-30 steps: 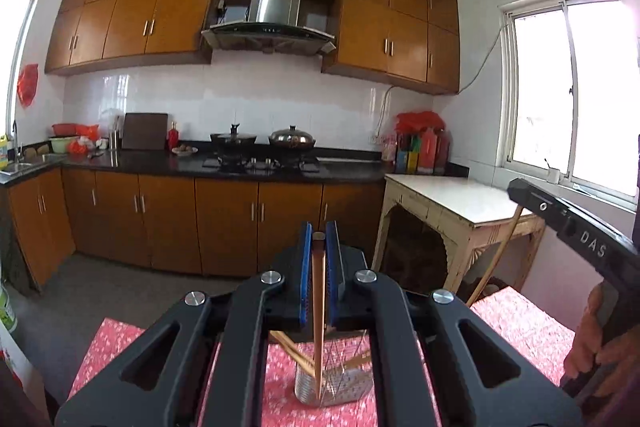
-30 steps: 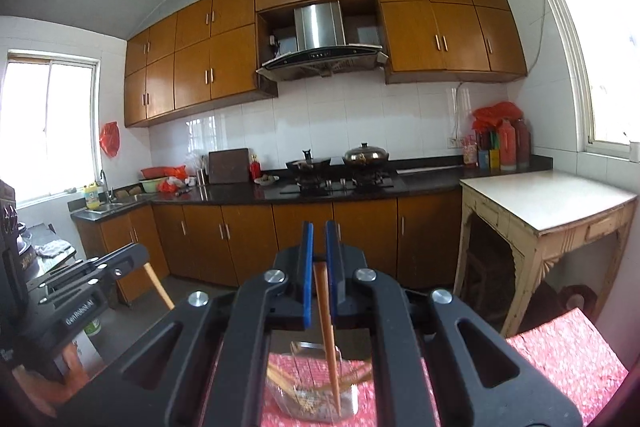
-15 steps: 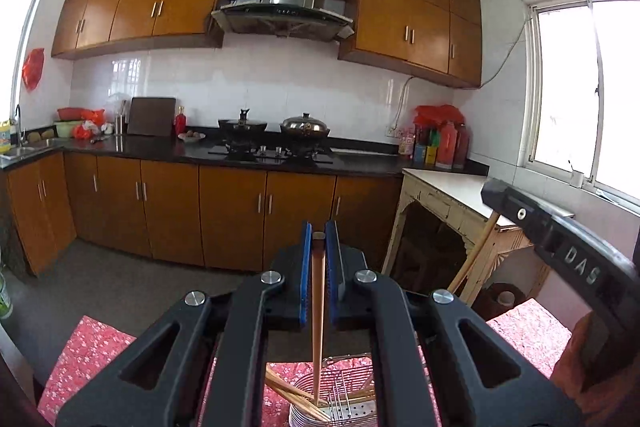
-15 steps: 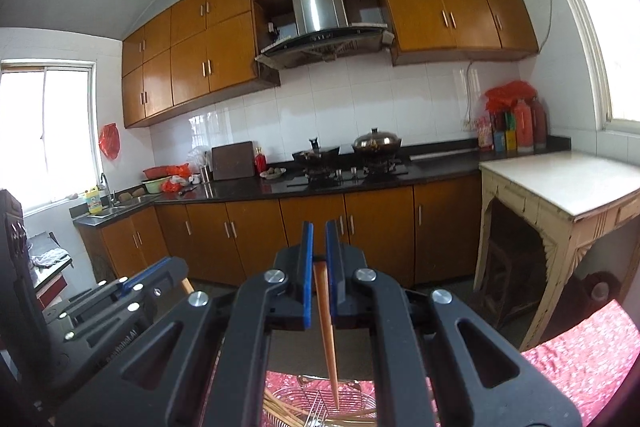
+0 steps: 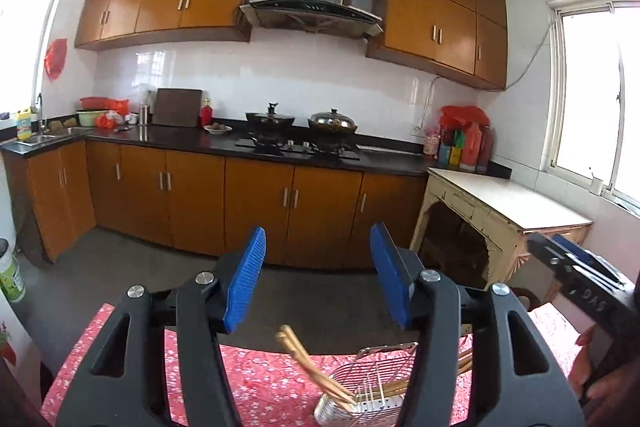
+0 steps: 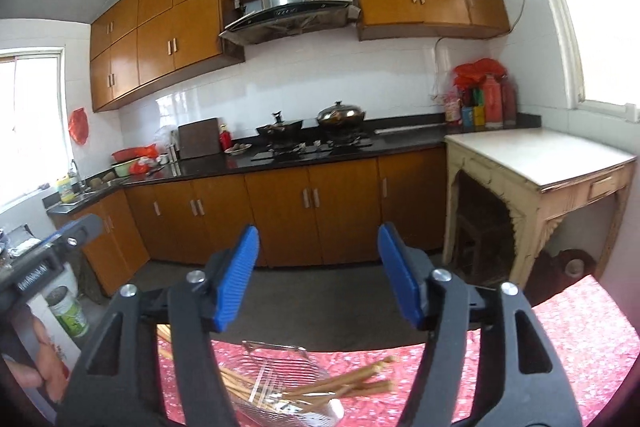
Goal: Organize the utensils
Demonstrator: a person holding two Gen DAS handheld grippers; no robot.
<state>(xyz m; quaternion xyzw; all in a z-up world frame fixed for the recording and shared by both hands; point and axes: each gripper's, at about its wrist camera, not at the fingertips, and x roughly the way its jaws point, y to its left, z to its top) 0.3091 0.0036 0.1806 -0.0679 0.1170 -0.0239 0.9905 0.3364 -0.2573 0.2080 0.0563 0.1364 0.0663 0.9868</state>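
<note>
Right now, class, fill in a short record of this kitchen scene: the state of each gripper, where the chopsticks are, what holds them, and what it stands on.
left gripper: open, blue fingers spread wide, nothing between them
right gripper: open, nothing between its fingers
chopsticks: wooden, leaning at angles in the holder, ends sticking out over its rim
holder: wire utensil basket, metal, below both grippers
surface: table with red floral cloth
background: wooden cabinets, two lidded pots on the stove
</note>
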